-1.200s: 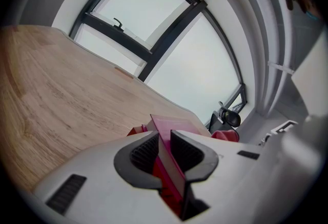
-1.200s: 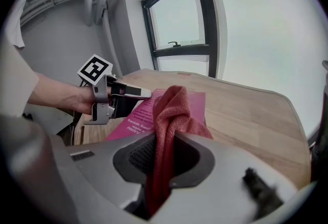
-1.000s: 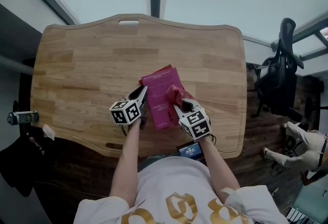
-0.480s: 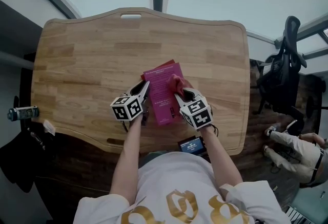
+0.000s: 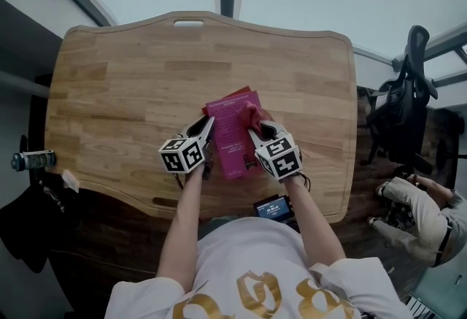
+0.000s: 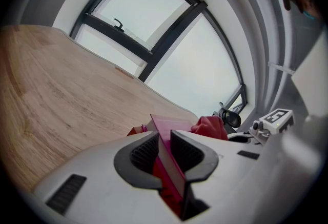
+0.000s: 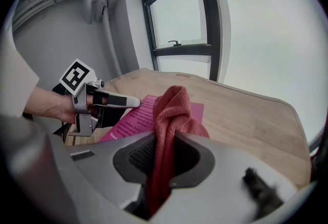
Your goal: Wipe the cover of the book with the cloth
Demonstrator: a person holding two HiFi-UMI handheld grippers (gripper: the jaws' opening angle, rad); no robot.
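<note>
The pale wooden tabletop (image 5: 131, 84) stands under tall windows (image 7: 179, 18), and a black office chair (image 5: 403, 102) sits off its right end. The magenta book (image 5: 232, 141) lies near the front edge. The left tongs (image 5: 207, 128) pinch its left edge. The right tongs (image 5: 255, 133) grip the red cloth (image 5: 250, 116), which is bunched on the cover. Only the head view shows a can (image 5: 32, 160) beyond the tabletop's left edge. The left gripper view shows the cover wedged between the pads (image 6: 146, 152). The right gripper view shows print on the cover.
</note>
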